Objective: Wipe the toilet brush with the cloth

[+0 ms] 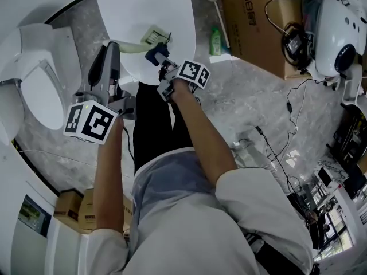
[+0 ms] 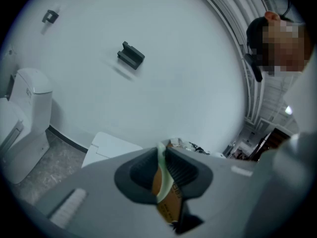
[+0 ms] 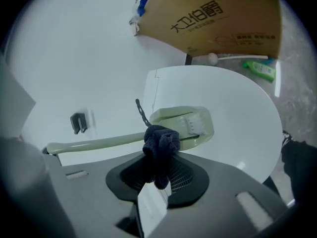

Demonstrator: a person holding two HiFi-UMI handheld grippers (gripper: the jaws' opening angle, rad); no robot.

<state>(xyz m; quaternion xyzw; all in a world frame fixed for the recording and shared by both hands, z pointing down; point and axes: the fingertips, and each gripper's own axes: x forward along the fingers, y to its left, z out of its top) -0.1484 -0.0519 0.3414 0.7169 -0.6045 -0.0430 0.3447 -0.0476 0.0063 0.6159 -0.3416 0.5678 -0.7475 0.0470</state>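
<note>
Head view: the left gripper (image 1: 112,46) holds the toilet brush (image 1: 150,37) over the table (image 1: 143,4). Left gripper view: jaws clamp its handle (image 2: 166,182). Right gripper view: the right gripper (image 3: 159,175) has its jaws pinching the cloth (image 3: 159,145) against the brush neck. Wiping seems under way; next, slide the cloth along.

Brush (image 3: 184,125): pale green
Cloth (image 3: 159,144): dark navy
Bench (image 3: 237,128): white
Floor (image 1: 246,96): grey, marbled
Box (image 1: 249,22): brown, dark print
Toilet (image 1: 34,79): white
</note>
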